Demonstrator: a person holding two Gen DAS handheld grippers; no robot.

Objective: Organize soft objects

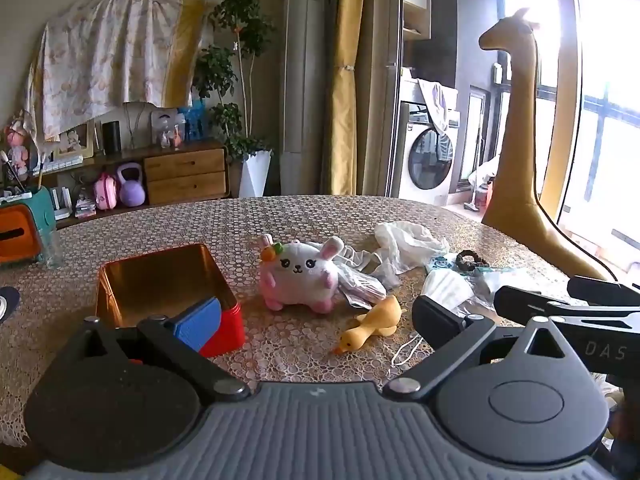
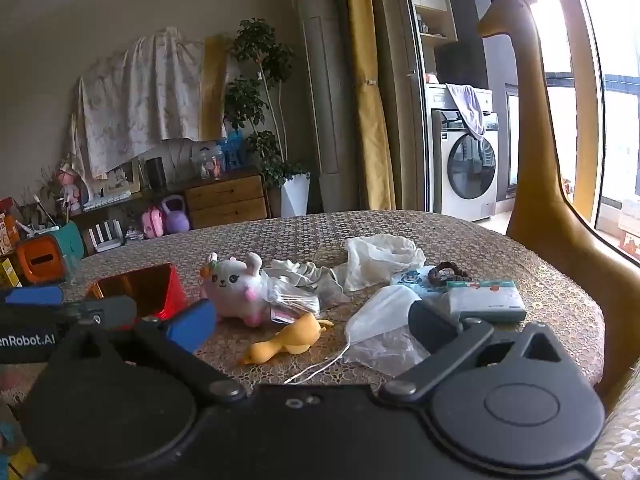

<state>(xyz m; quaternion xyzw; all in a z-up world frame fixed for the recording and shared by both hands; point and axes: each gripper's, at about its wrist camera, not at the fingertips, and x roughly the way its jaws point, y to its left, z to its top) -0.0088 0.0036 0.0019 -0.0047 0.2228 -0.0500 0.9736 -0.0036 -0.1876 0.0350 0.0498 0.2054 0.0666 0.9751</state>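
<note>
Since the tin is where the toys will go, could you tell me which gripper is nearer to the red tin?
Left. The left gripper has one fingertip at the red tin; the right gripper hovers farther right, over the face mask.

You are holding your left gripper [image 1: 316, 322] with its two fingers [image 1: 198, 322] spread wide, nothing lying between them, and you are tilting it gently downward. You are holding your right gripper [image 2: 312, 326] likewise, its fingers [image 2: 434, 326] standing fully apart and gripping nothing, angled slightly down. The two grippers are sitting side by side, each showing at the edge of the other's view.
</note>
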